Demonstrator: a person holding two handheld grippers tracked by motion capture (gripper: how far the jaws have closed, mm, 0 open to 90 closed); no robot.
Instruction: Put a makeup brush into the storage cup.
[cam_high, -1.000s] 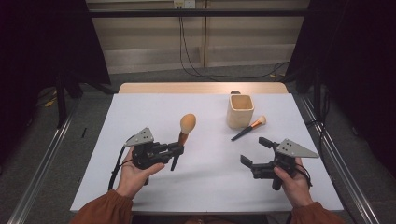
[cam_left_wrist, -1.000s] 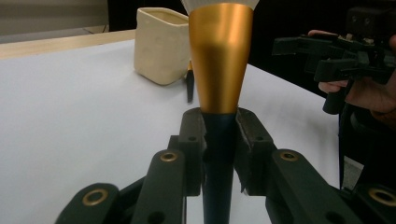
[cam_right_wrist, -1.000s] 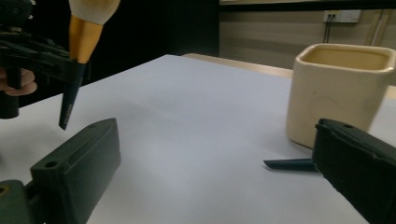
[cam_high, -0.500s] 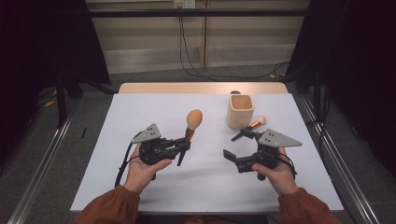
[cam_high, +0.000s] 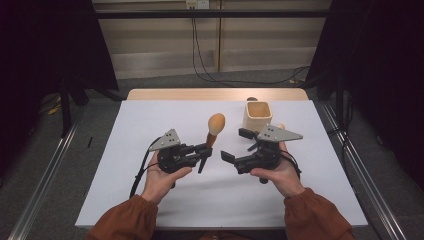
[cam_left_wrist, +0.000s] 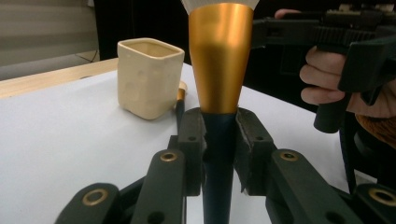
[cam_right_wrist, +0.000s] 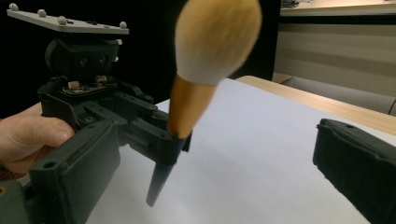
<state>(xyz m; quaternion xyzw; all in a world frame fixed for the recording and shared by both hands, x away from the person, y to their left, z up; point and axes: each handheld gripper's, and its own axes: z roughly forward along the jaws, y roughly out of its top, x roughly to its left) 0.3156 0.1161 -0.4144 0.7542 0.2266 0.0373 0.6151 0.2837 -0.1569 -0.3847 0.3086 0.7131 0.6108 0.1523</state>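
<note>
Left claw (cam_high: 204, 150) is clamped on the dark handle of the makeup brush (cam_high: 214, 129), just below the gold ferrule; brush stands tilted, bristle head up and away from the claw, handle tip poking out beneath the jaws. Right claw (cam_high: 239, 145) has its jaws spread wide with nothing between them, and sits just right of the left claw, near the brush but apart from it.

Left gripper view: pads (cam_left_wrist: 191, 135) press both sides of the handle, ferrule rising straight ahead. Beyond the claw stands the cream cup (cam_left_wrist: 148, 77), a second brush (cam_left_wrist: 180, 100) lying against its base; the person's right hand with its gripper is at the far right.

Right gripper view: shows the brush's bristle head (cam_right_wrist: 215, 39), soft tan, which the left gripper view crops off; also the left hand (cam_right_wrist: 28, 140) gripping its tool. Cup not in this view.

High view: cup (cam_high: 257, 115) beyond the right claw, at the far side of the white tabletop (cam_high: 150, 200). Orange sleeves (cam_high: 125, 220) at the near edge. Grey floor around, rails either side, black curtains left and right, cables trailing down the pale back wall.
</note>
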